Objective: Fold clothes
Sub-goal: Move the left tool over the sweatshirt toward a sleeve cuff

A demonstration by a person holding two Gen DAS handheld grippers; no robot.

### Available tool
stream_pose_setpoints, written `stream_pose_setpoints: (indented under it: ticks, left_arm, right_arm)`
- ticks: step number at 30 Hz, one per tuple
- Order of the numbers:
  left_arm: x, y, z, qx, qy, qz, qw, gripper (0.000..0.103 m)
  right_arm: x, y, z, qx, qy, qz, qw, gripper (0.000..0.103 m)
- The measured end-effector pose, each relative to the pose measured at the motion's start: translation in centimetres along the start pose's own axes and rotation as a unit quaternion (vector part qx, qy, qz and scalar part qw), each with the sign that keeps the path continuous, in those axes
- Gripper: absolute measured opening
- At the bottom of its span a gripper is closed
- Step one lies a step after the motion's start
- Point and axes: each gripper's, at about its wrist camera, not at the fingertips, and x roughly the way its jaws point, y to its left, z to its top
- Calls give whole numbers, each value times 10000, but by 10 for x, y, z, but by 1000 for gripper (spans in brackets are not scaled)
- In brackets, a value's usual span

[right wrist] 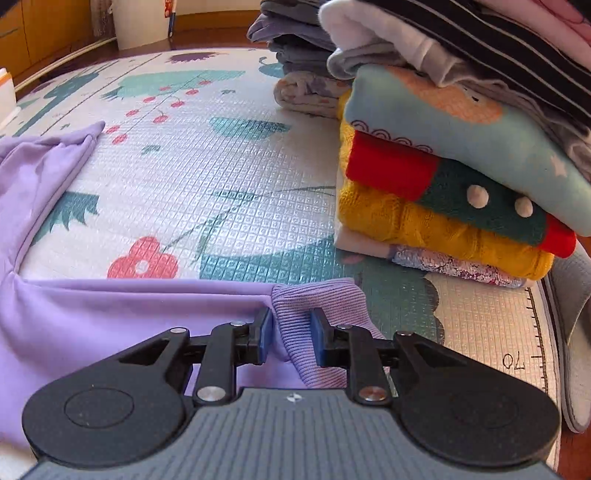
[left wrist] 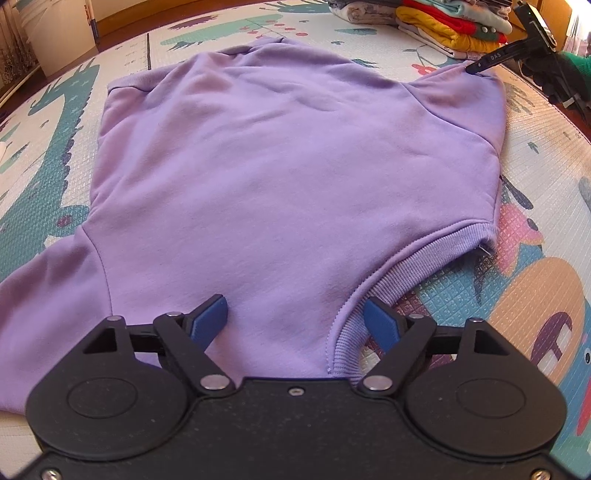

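A purple sweatshirt [left wrist: 288,155] lies spread flat on the patterned play mat [left wrist: 535,280]. My left gripper [left wrist: 295,319] is open over the near ribbed hem [left wrist: 406,266], its blue pads [left wrist: 210,317] wide apart with fabric lying between them. In the right wrist view, a ribbed purple cuff [right wrist: 291,321] sits pinched between the narrowed blue pads [right wrist: 263,334] of my right gripper [right wrist: 291,334]. The left wrist view shows the right gripper [left wrist: 480,68] at the sweatshirt's far right corner, held by a person's gloved hand [left wrist: 554,77].
A tall stack of folded clothes [right wrist: 461,166], yellow, red, green and light blue, stands just right of the right gripper. A second grey pile [right wrist: 295,40] sits behind it. A white bin [right wrist: 144,22] stands past the mat's far edge. Bare mat [right wrist: 221,184] lies ahead.
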Motion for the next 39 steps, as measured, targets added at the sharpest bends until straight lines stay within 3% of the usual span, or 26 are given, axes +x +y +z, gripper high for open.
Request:
stream_pose_setpoints:
  ticks: [1, 8, 10, 11, 13, 15, 17, 19, 20, 22, 24, 26, 29, 31, 32, 34, 36, 38, 39]
  left_arm:
    - [0, 0, 0, -6, 4, -8, 10000, 81]
    - [0, -2, -3, 8, -27, -17, 10000, 82]
    - [0, -1, -2, 26, -25, -38, 10000, 83]
    - [1, -1, -2, 29, -19, -50, 10000, 85]
    - [1, -2, -1, 40, -5, -51, 10000, 85]
    - [-1, -1, -1, 61, 11, -56, 10000, 85]
    - [-7, -1, -1, 90, -20, 15, 10000, 82]
    - [-15, 1, 1, -26, -148, 29, 9999, 81]
    - [-20, 3, 2, -121, -239, 1, 9996, 75]
    - [-25, 5, 4, -274, -371, -106, 9989, 65]
    - [-27, 9, 5, -418, -455, -136, 9980, 56]
    - [-25, 12, 4, -525, -438, -191, 9975, 50]
    - [-11, 12, -11, -412, -74, -198, 9989, 50]
    - [-13, 2, -15, 152, -71, -160, 9997, 52]
    - [-15, 2, -12, 176, 20, -251, 9995, 52]
    - [-20, 8, -9, -32, -2, -464, 9989, 52]
    - [-22, 18, -10, -288, -165, -441, 9985, 50]
    - [-15, 27, -11, -556, -20, -399, 9977, 50]
    - [-13, 28, -11, -519, 42, -480, 9975, 53]
  right_arm:
    - [1, 1, 3, -57, -8, -43, 10000, 36]
    - [-33, 29, -11, -486, -470, 216, 9975, 29]
    - [-21, 32, -19, -745, -126, 101, 9971, 29]
    - [-17, 23, -24, -478, -54, 118, 9988, 27]
    - [-22, 17, -19, -283, 9, -54, 9996, 13]
    - [-33, 32, -16, -555, -108, -53, 9984, 17]
    - [-45, 59, -15, -1012, -274, 251, 9942, 17]
    - [-57, 104, -16, -1739, -354, 848, 9805, 17]
    - [-62, 126, -17, -2088, -390, 1140, 9705, 17]
    - [-70, 172, -23, -2740, -410, 1819, 9435, 16]
    - [-82, 216, -36, -3399, -454, 2423, 9076, 15]
    - [-87, 242, -48, -3656, -340, 2770, 8880, 15]
    - [-88, 253, -79, -3998, 76, 2847, 8712, 17]
    - [-94, 248, -83, -3909, 219, 2898, 8733, 17]
    - [-95, 246, -79, -3798, 364, 2921, 8770, 17]
    - [-105, 245, -74, -3833, 225, 2922, 8759, 16]
    - [-112, 243, -66, -3670, -77, 2865, 8850, 17]
    - [-103, 246, -64, -3543, 194, 2776, 8928, 20]
    - [-94, 248, -70, -3606, 466, 2719, 8910, 23]
